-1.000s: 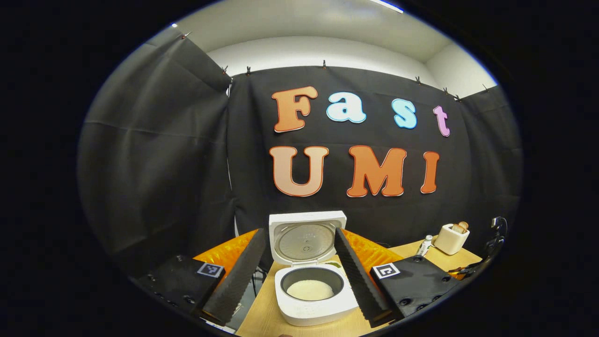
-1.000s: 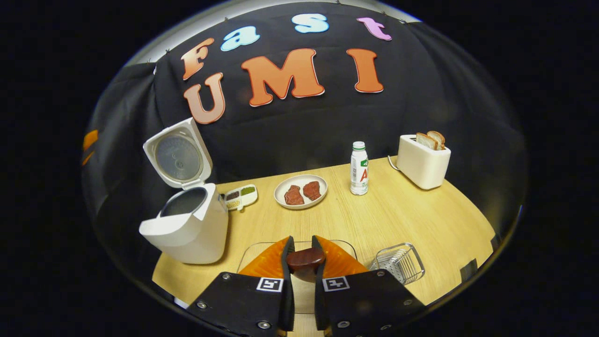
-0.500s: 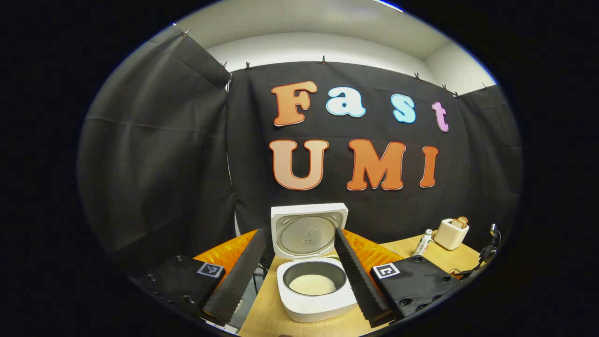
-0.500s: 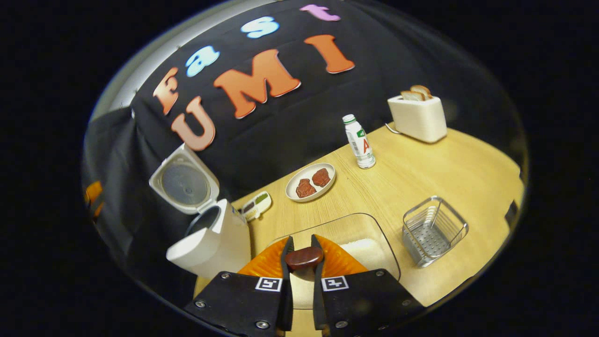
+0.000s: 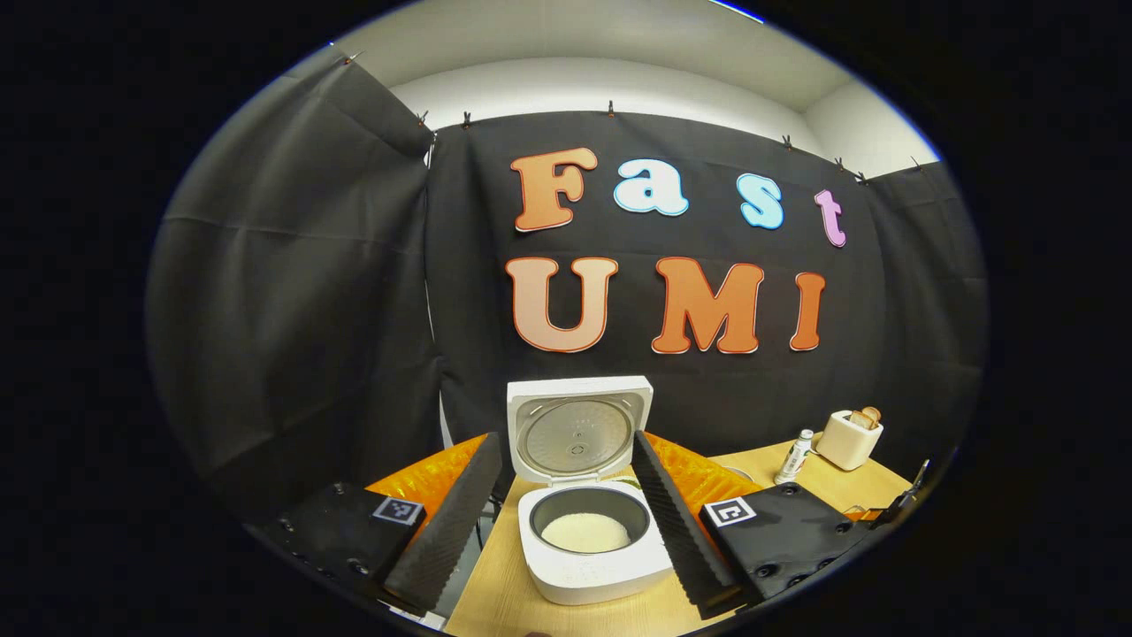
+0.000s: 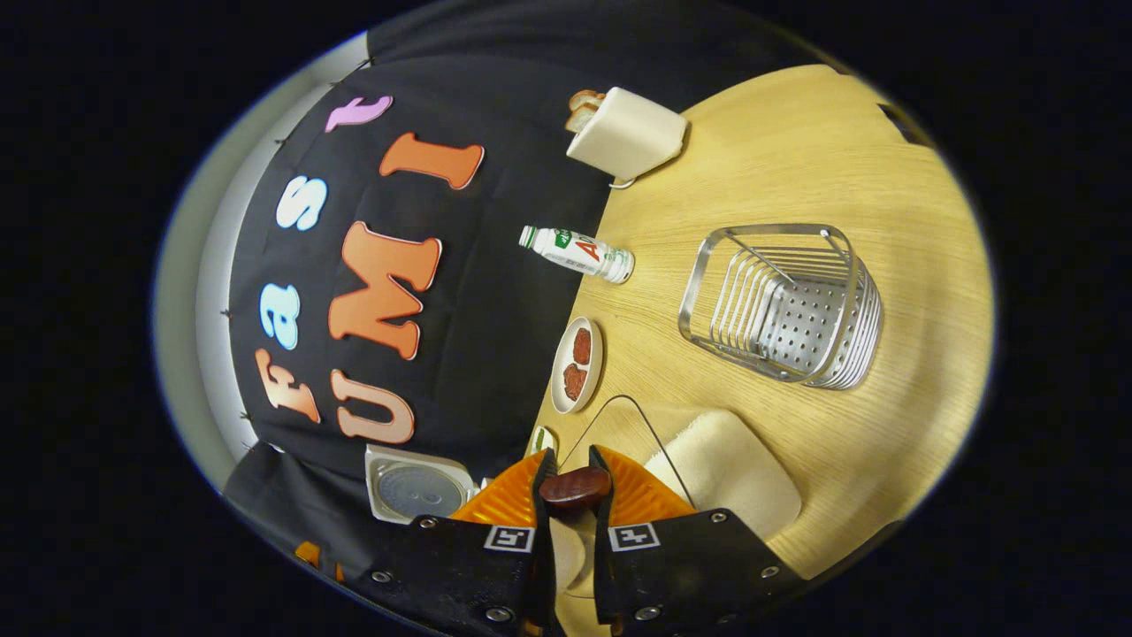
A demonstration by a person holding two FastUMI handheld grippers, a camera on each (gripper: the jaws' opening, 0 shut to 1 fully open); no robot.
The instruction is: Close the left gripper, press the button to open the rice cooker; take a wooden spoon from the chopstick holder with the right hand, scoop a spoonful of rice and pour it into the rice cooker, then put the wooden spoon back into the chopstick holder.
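The white rice cooker (image 5: pixel 592 566) stands open, its lid (image 5: pixel 579 433) upright and white rice in the pot (image 5: pixel 585 533). My left gripper (image 5: pixel 563 441) is open in front of it, one finger on each side of the cooker and touching nothing. My right gripper (image 6: pixel 566 456) is shut on the dark brown wooden spoon (image 6: pixel 577 487), of which a rounded end shows between the fingertips. The right gripper view is rolled about a quarter turn. In it the wire chopstick holder (image 6: pixel 783 305) stands on the table with nothing in it. Just past the fingertips lies the clear box of rice (image 6: pixel 721 469).
On the wooden table (image 6: pixel 796 159) are a plate of meat (image 6: pixel 577 364), a small bottle (image 6: pixel 577 252), a white toaster with bread (image 6: pixel 626 134) and a small seasoning dish (image 6: pixel 541 440). The cooker's lid (image 6: pixel 416 491) shows beside my right gripper.
My right gripper has rolled about a quarter turn with the spoon held in it, and the wire holder looms larger. The left gripper has drifted slightly, still open at the cooker.
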